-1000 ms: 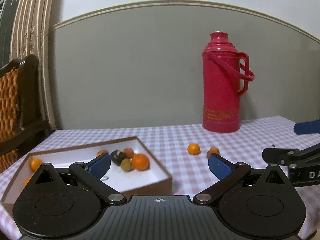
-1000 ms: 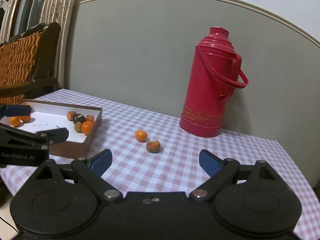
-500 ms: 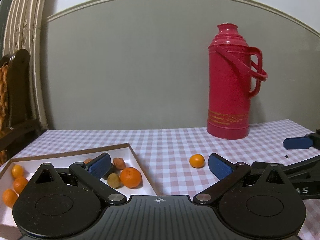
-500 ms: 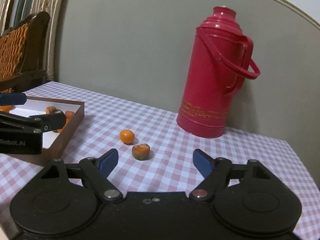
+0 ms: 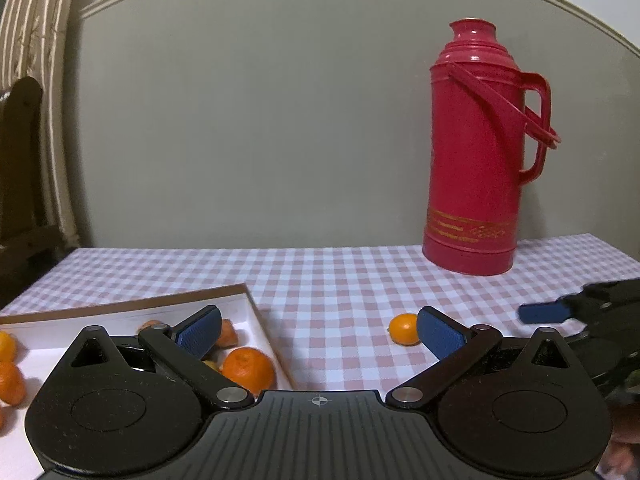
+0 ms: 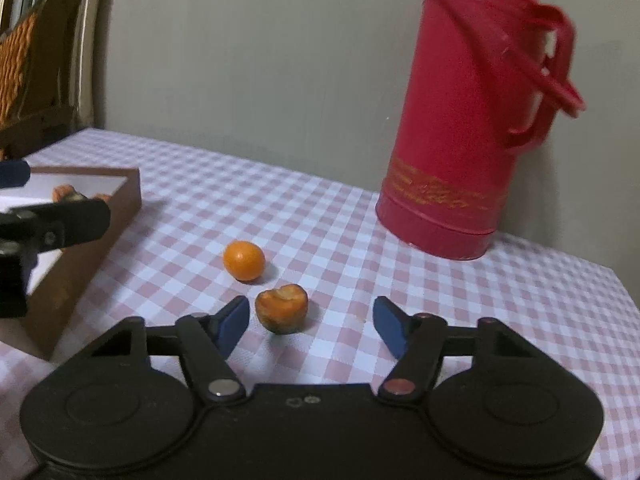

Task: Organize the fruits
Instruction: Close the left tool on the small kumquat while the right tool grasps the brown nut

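A small round orange fruit (image 6: 244, 260) and a lumpy orange-brown fruit (image 6: 282, 309) lie loose on the checked cloth. My right gripper (image 6: 311, 325) is open, low over the cloth, with the lumpy fruit between its fingertips nearer the left one. My left gripper (image 5: 319, 333) is open and empty; the round fruit (image 5: 404, 329) sits just left of its right fingertip. A brown shallow box (image 5: 256, 312) with a white floor holds several orange fruits (image 5: 248, 370) at the left. The box wall (image 6: 100, 236) also shows in the right wrist view.
A tall red thermos (image 5: 478, 152) stands at the back right of the table, also in the right wrist view (image 6: 472, 112). A wooden wicker chair (image 6: 28, 68) stands at the left. A grey wall runs behind the table.
Both grippers moved forward and lower towards the loose fruits. The right gripper now has the lumpy fruit between its fingertips. The left gripper swung right, so the box slid to the left edge.
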